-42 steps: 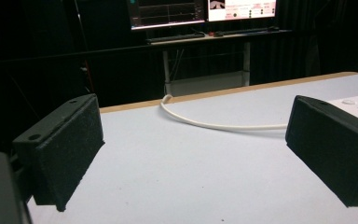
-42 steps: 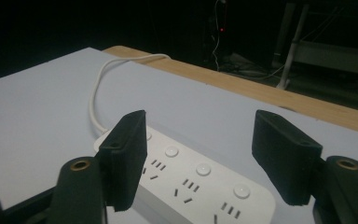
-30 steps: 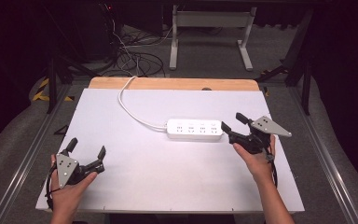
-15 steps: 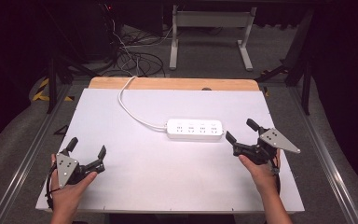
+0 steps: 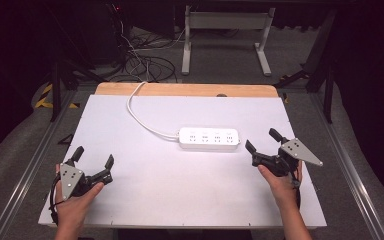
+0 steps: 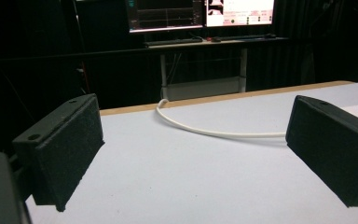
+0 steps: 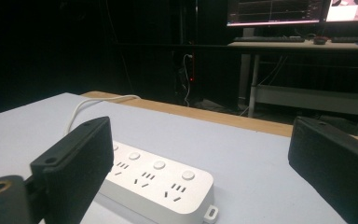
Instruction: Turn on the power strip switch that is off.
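Fingers are spreading wide on both grippers. Power strip (image 5: 209, 138) is lying mid-worktop, just beside the right gripper (image 5: 262, 141). It should be coming in slow and level, catching the strip's end squarely.

Power strip (image 5: 209, 138) lies mid-table (image 5: 180, 190), its cord (image 5: 142, 117) trailing back-left; right gripper (image 5: 261, 141) just beside it, left gripper (image 5: 94, 156) well apart
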The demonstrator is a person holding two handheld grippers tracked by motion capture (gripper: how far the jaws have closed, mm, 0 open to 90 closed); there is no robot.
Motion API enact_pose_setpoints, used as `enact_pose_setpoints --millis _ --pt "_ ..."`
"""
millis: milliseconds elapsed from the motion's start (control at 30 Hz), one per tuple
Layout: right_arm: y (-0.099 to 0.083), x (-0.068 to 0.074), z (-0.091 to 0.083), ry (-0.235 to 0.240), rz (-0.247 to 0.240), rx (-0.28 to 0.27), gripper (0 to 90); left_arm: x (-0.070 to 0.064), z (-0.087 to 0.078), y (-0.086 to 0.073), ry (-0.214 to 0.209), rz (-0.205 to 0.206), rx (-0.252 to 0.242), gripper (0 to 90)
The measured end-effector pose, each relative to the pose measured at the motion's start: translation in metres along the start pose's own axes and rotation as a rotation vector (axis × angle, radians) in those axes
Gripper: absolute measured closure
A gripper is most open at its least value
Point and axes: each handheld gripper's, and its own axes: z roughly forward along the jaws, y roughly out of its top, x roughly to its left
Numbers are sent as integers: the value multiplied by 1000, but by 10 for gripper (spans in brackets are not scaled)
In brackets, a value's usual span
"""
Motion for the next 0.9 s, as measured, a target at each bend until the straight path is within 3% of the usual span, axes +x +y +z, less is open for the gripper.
enact_pose_setpoints --millis 333,900 --pt "0 -3 -4 -1 8 -14 88 0 0 0 -1 2 1 47" --pt "-2 -3 -2 -2 -2 10 96 0 1 0 -2 -2 3 47"
